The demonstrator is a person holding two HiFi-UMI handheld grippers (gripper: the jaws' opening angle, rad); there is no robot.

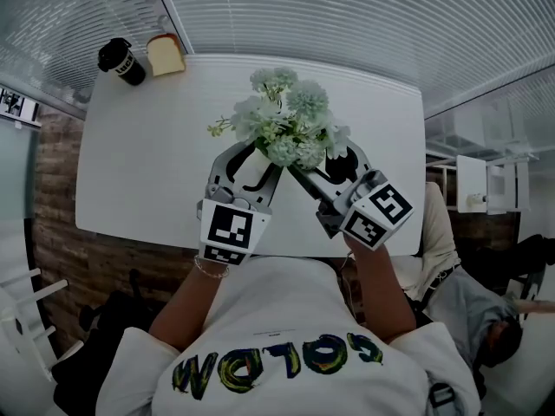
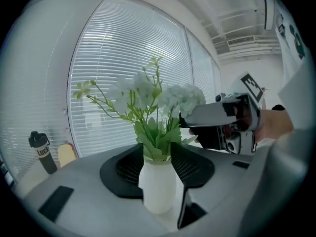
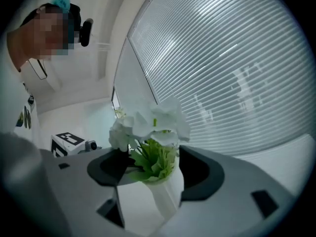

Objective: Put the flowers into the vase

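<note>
A white vase (image 1: 257,165) stands on the white table (image 1: 139,146) with a bunch of pale green and white flowers (image 1: 286,120) in it. My left gripper (image 1: 251,165) is open, its jaws either side of the vase's neck (image 2: 158,184), under the blooms (image 2: 158,98). My right gripper (image 1: 323,165) comes in from the right and is open too. Its jaws flank the vase (image 3: 158,196) and the leaves, below the blossoms (image 3: 150,122). Neither gripper's pads visibly press on the vase. Each gripper shows in the other's view: the right gripper (image 2: 232,122), the left gripper's marker cube (image 3: 69,142).
A black tumbler (image 1: 121,61) and a slice of bread (image 1: 165,55) stand at the table's far left corner. Window blinds run behind the table. Another person (image 1: 486,310) sits at the right, beyond the table's edge.
</note>
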